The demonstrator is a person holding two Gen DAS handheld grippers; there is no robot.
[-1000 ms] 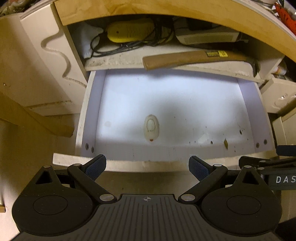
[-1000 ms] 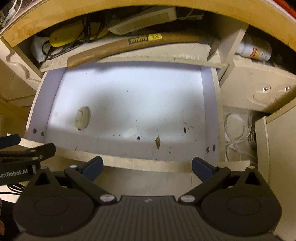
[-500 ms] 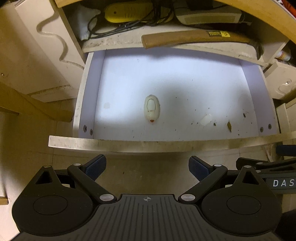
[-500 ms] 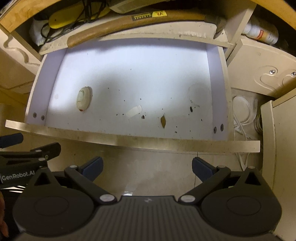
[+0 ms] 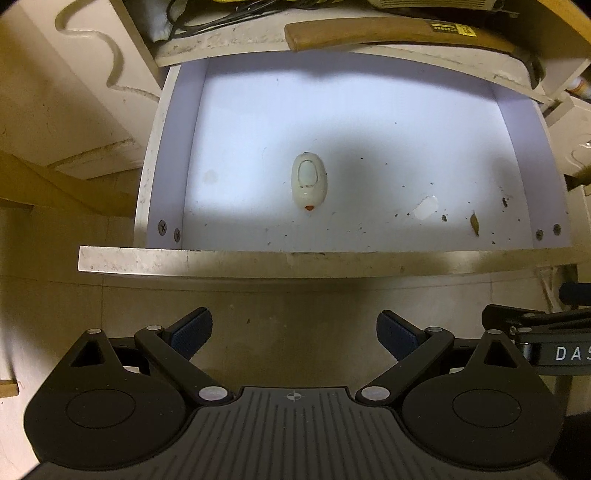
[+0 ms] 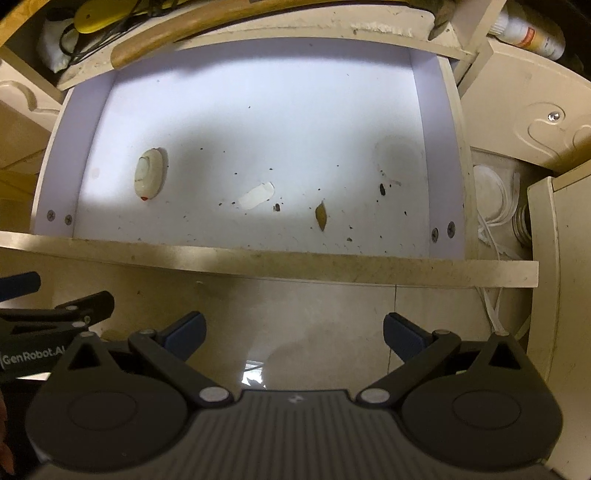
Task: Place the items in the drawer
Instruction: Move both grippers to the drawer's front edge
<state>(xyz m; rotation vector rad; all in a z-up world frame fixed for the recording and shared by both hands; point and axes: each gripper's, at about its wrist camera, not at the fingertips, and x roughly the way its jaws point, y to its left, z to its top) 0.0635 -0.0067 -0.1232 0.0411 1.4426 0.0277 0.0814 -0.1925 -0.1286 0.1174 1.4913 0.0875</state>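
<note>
The white drawer [image 5: 325, 262] [image 6: 280, 266] stands pulled out below a shelf, its pale floor speckled with dirt. A small cream oval device with a red dot [image 5: 308, 183] [image 6: 148, 178] lies on the drawer floor, left of middle. My left gripper [image 5: 294, 336] hangs open and empty above the tiled floor, in front of the drawer's front panel. My right gripper [image 6: 293, 334] is likewise open and empty, beside the left one and short of the front panel. A wooden-handled hammer [image 5: 399, 33] [image 6: 155, 48] rests on the shelf above the drawer's back.
A scrap of white tape [image 6: 256, 195] and a dry leaf [image 6: 321, 217] lie in the drawer. A yellow tool with cables [image 6: 99, 14] sits on the shelf, a bottle [image 6: 528, 33] at the right. Cabinet fronts [image 6: 517, 122] flank the drawer; white cord [image 6: 495, 199] hangs at its right.
Both grippers have drawn back from the cabinet, and more of the drawer shows in front of the shelf than before. The oval device keeps its place on the drawer floor.
</note>
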